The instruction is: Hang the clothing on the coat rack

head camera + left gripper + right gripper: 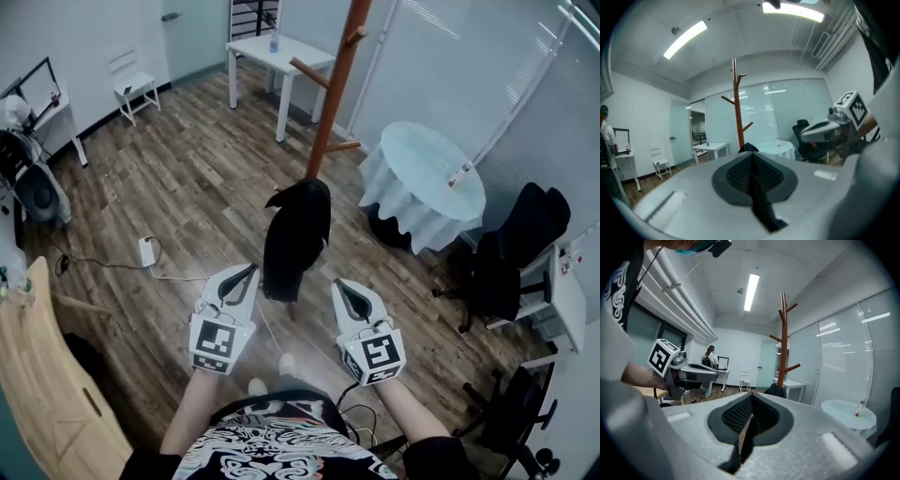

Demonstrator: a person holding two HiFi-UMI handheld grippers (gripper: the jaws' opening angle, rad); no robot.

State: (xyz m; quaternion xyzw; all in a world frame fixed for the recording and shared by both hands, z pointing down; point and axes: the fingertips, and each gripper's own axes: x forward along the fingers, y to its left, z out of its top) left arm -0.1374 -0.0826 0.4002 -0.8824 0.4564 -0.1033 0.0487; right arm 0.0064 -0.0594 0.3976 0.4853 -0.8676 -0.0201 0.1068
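Note:
A black garment (296, 239) hangs on the brown wooden coat rack (336, 80), draped low against its pole. Both grippers are held side by side in front of it, apart from the cloth. My left gripper (251, 270) is shut with nothing between its jaws, and so is my right gripper (338, 285). In the left gripper view the rack (736, 108) stands straight ahead, with the garment (748, 147) just above the closed jaws. The right gripper view shows the rack (783, 343) and the garment (775, 391) ahead in the same way.
A round table with a white cloth (427, 173) stands right of the rack, black office chairs (520, 248) beyond it. A white table (281, 52) and a white chair (131, 84) stand at the back. A power strip and cable (147, 250) lie on the floor at left.

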